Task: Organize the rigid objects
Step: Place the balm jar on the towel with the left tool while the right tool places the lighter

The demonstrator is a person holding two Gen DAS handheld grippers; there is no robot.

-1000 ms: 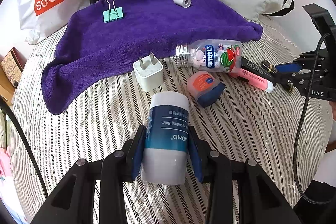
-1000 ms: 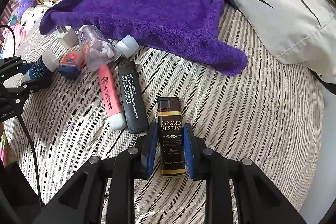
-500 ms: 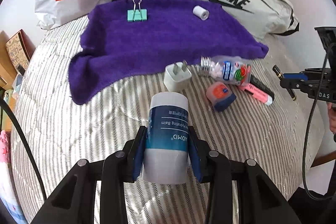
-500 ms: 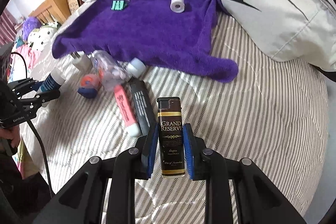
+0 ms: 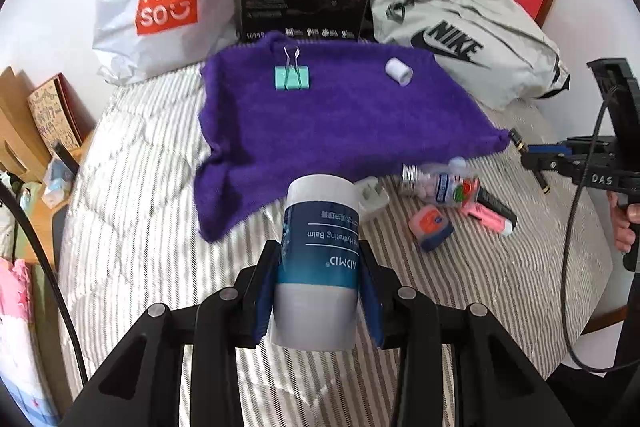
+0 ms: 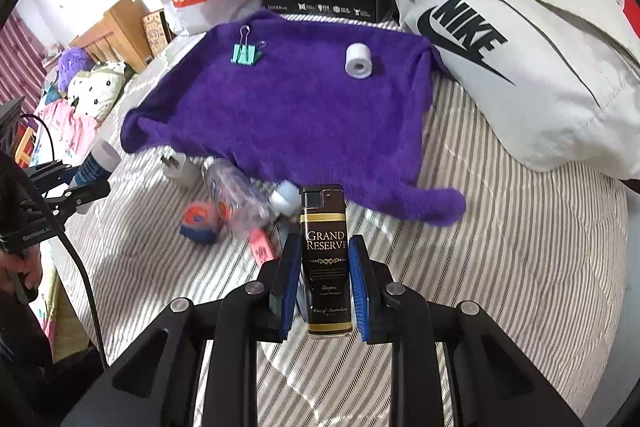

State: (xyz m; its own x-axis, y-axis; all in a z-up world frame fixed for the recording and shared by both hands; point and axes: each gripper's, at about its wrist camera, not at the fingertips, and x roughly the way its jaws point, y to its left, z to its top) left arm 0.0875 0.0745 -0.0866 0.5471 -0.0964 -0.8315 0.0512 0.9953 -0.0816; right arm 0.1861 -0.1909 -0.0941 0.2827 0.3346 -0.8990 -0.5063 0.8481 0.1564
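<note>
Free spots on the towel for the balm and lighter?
Purple towel: bare across its middle and front, below the teal binder clip and white tape roll. Crowded: striped bedding by the towel's front edge, where the white charger and clear candy bottle lie.

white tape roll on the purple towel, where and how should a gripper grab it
The small white tape roll lies on its side on the purple fluffy towel, hole facing the right wrist camera. Probably come from above and close on its two flat ends; its curved side could roll out of the fingers.
</note>
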